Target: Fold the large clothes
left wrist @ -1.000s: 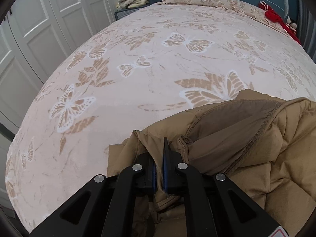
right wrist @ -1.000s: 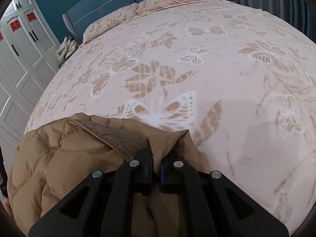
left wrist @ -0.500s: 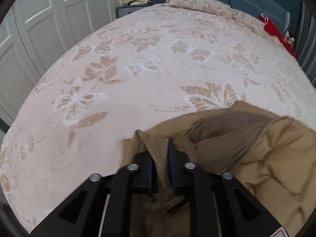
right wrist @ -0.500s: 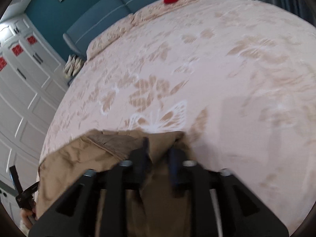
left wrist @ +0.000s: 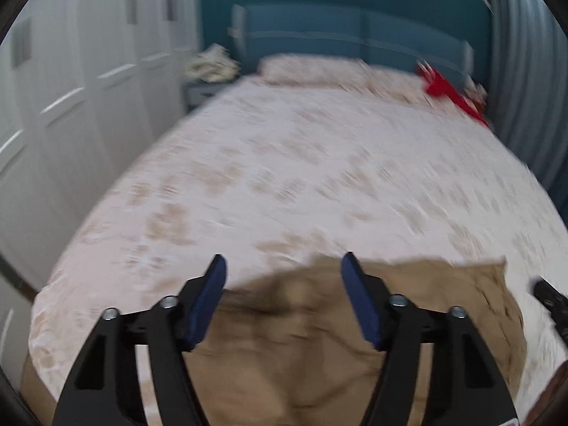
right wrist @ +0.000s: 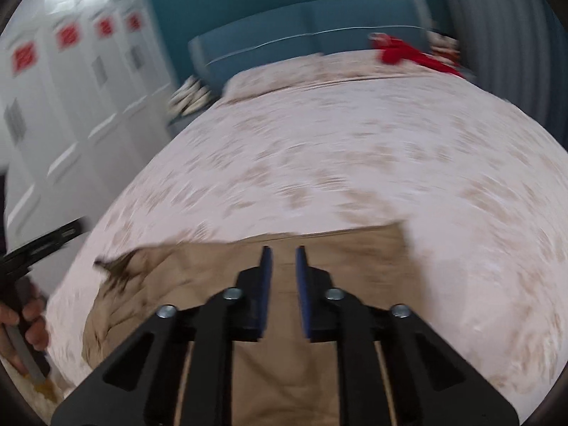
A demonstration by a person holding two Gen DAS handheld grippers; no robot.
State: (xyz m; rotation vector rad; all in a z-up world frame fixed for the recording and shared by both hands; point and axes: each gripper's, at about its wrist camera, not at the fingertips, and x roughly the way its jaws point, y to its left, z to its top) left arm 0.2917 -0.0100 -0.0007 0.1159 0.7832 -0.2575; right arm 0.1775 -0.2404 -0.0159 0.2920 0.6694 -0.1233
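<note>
Tan padded coat (left wrist: 319,348) lying on the bed (left wrist: 284,184), near the foot edge closest to both cameras, with its far edge running roughly crosswise, parallel to the headboard (left wrist: 355,35).

Left gripper (left wrist: 282,269): jaws spread wide, nothing between them; the coat lies directly below and ahead, its far edge just past the fingertips. Right gripper (right wrist: 283,255): jaws parted by a narrow gap, with coat fabric visible through the gap but apparently beneath the jaws, not pinched. Motion blur leaves contact uncertain in both views.

Governing relation: the coat's broad face spreads sideways under both grippers. In the right wrist view a crumpled corner (right wrist: 120,266) points toward the left hand (right wrist: 25,323), while a squarer corner (right wrist: 397,234) sits to the right of the right jaws. Each arm is therefore nearer its own side of the garment. A further fold probably calls for each gripper to take the corner on its own side and carry it along the bed's length.

Background: white wardrobe doors (left wrist: 71,88) to the left, a red item (left wrist: 447,92) by the pillows (left wrist: 312,67), and a pale pile (left wrist: 209,65) beside the headboard.
</note>
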